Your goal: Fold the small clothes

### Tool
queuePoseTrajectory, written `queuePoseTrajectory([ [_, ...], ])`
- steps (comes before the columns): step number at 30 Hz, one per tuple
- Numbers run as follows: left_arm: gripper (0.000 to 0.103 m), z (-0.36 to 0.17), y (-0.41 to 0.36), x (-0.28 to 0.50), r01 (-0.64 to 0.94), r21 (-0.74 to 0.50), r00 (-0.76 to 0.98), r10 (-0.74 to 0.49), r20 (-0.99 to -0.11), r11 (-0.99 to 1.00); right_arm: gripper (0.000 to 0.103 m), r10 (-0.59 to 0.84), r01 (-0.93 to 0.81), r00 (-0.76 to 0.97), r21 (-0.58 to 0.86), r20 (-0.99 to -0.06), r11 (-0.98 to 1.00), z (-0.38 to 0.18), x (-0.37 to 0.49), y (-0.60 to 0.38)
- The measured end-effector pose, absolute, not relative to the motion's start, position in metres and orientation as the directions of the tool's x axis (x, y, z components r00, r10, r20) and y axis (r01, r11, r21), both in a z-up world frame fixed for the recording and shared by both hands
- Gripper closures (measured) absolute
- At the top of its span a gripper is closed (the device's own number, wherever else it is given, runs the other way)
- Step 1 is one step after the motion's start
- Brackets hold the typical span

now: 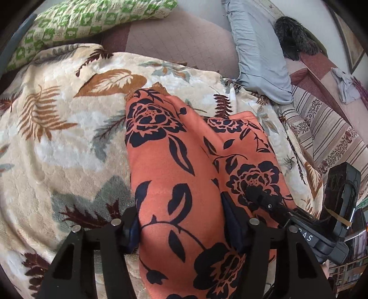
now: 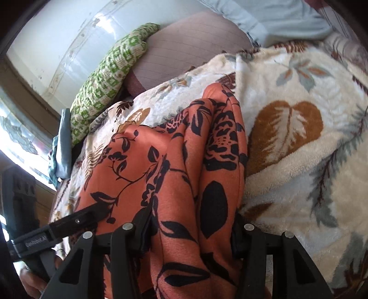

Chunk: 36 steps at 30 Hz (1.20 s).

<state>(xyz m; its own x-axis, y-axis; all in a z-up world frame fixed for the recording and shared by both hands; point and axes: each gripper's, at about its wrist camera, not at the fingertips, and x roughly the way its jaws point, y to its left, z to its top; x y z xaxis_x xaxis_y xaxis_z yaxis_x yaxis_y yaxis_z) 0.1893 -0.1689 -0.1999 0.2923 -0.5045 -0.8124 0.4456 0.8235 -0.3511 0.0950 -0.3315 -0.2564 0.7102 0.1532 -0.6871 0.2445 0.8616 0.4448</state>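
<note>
Though bunched, orange garment (image 1: pixel 179 184) (black florals), draped

Bed w/ leaf-print blanket (image 1: pixel 57 142); orange floral garment (image 1: pixel 174 165) lies on it.

Only stuff you can read: "DAS" on the right gripper (image 1: pixel 264 197), blurry logo on the left gripper (image 2: pixel 101 207).

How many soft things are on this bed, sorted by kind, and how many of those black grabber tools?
Orange flowered garment: 1
Leaf-print blanket: 1
Pillows: 2, green patterned pillow and grey-blue pillow
Grabbers: 2, left gripper and right gripper, both clamped on the garment
Total: 6
</note>
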Motion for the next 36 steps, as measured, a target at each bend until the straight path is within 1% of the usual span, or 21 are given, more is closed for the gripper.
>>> queuePoseTrajectory([
  [4,0.042,-0.176,-0.164,0.181,0.479,-0.312,0.348,-0.504,-0.790,0.821,0.050,0.155,0.214,0.758,0.466,-0.634,0.858,-0.245,0.093,-0.327],
  [6,0.042,-0.167,-0.161,0.179,0.491,-0.305,0.362,-0.510,-0.780,0.816,0.050,0.136,0.210,0.770,0.450,-0.623,0.868,-0.239,0.093,-0.324],
  [8,0.042,-0.165,-0.163,0.179,0.499,-0.279,0.359,-0.489,-0.795,0.820,0.050,0.120,0.222,0.755,0.424,-0.644,0.878,-0.240,0.099,-0.318],
  [11,0.042,-0.184,-0.167,0.182,0.475,-0.234,0.328,-0.417,-0.847,0.848,0.048,0.195,0.261,0.673,0.477,-0.713,0.839,-0.260,0.106,-0.326],
  [12,0.040,-0.193,-0.166,0.183,0.455,-0.225,0.319,-0.393,-0.862,0.862,0.048,0.223,0.276,0.649,0.499,-0.727,0.822,-0.266,0.107,-0.332],
  [14,0.035,-0.212,-0.160,0.186,0.413,-0.231,0.293,-0.369,-0.882,0.881,0.044,0.311,0.263,0.647,0.587,-0.696,0.766,-0.272,0.103,-0.347],
  [15,0.031,-0.220,-0.156,0.188,0.392,-0.250,0.278,-0.373,-0.885,0.885,0.044,0.343,0.257,0.652,0.623,-0.676,0.738,-0.273,0.099,-0.354],
  [16,0.030,-0.224,-0.152,0.188,0.376,-0.270,0.270,-0.383,-0.883,0.887,0.041,0.376,0.252,0.654,0.658,-0.656,0.710,-0.276,0.095,-0.361],
  [17,0.030,-0.227,-0.149,0.189,0.367,-0.293,0.263,-0.400,-0.878,0.883,0.039,0.413,0.248,0.649,0.691,-0.639,0.679,-0.280,0.091,-0.367],
  [18,0.030,-0.228,-0.147,0.190,0.362,-0.310,0.258,-0.414,-0.873,0.879,0.039,0.446,0.243,0.648,0.722,-0.617,0.648,-0.284,0.087,-0.373],
  [21,0.030,-0.222,-0.150,0.186,0.375,-0.301,0.278,-0.417,-0.866,0.877,0.039,0.501,0.207,0.652,0.770,-0.568,0.603,-0.288,0.080,-0.375],
  [23,0.038,-0.216,-0.155,0.181,0.402,-0.267,0.311,-0.405,-0.860,0.876,0.038,0.500,0.166,0.647,0.746,-0.576,0.645,-0.283,0.080,-0.362],
  [24,0.045,-0.211,-0.156,0.179,0.415,-0.254,0.324,-0.403,-0.856,0.873,0.039,0.469,0.138,0.649,0.699,-0.599,0.701,-0.278,0.080,-0.351],
  [25,0.050,-0.208,-0.157,0.178,0.422,-0.247,0.334,-0.403,-0.852,0.872,0.045,0.430,0.111,0.648,0.636,-0.629,0.763,-0.272,0.080,-0.340],
  [26,0.052,-0.205,-0.156,0.176,0.425,-0.245,0.341,-0.405,-0.848,0.871,0.057,0.392,0.089,0.649,0.577,-0.652,0.812,-0.266,0.079,-0.330],
  [27,0.054,-0.201,-0.155,0.176,0.426,-0.250,0.344,-0.411,-0.844,0.870,0.060,0.372,0.076,0.660,0.550,-0.653,0.832,-0.262,0.078,-0.325],
  [30,0.057,-0.185,-0.150,0.170,0.439,-0.241,0.375,-0.420,-0.826,0.866,0.064,0.341,0.042,0.705,0.516,-0.622,0.855,-0.248,0.069,-0.317],
  [33,0.057,-0.166,-0.147,0.163,0.458,-0.211,0.418,-0.419,-0.806,0.863,0.064,0.354,-0.026,0.749,0.510,-0.560,0.860,-0.233,0.061,-0.304],
  [36,0.057,-0.151,-0.137,0.163,0.450,-0.183,0.462,-0.403,-0.790,0.874,0.065,0.339,-0.055,0.777,0.480,-0.530,0.875,-0.223,0.062,-0.287],
])
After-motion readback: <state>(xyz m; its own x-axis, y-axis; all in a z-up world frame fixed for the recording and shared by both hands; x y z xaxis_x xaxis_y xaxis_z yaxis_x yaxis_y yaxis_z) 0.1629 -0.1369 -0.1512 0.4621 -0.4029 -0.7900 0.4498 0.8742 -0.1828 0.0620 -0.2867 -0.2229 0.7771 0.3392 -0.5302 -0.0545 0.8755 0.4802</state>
